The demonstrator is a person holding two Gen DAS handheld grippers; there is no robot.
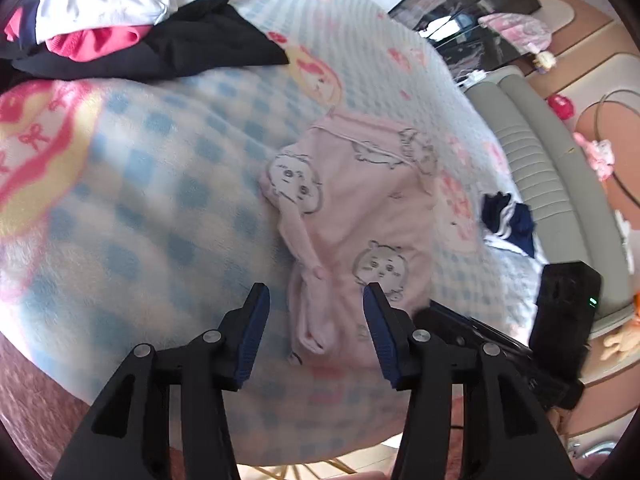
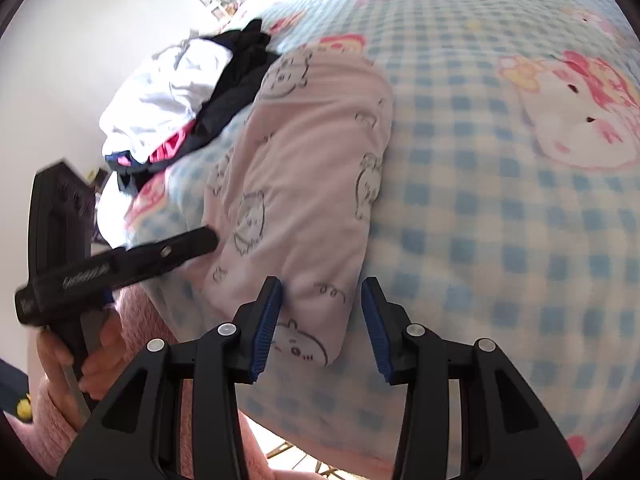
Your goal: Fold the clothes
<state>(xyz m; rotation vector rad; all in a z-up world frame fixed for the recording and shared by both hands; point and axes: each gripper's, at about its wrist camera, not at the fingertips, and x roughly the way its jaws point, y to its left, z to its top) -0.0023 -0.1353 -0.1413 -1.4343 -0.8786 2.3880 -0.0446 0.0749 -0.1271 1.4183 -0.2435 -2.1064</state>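
A pale pink garment with cartoon animal prints (image 1: 360, 208) lies folded in a long bundle on the blue checked blanket (image 1: 168, 184). My left gripper (image 1: 316, 300) is open and empty, hovering just above the garment's near end. In the right wrist view the same pink garment (image 2: 304, 184) lies lengthwise. My right gripper (image 2: 322, 300) is open and empty over its near corner. The left gripper's body (image 2: 120, 260) shows at the left, held by a hand, its tip at the garment's left edge.
A pile of white, pink and black clothes (image 1: 120, 12) lies at the far left of the blanket, also in the right wrist view (image 2: 188, 96). A navy striped garment (image 1: 508, 220) lies at the blanket's right edge. A grey sofa (image 1: 540, 152) and a dark cabinet (image 1: 472, 4) stand beyond.
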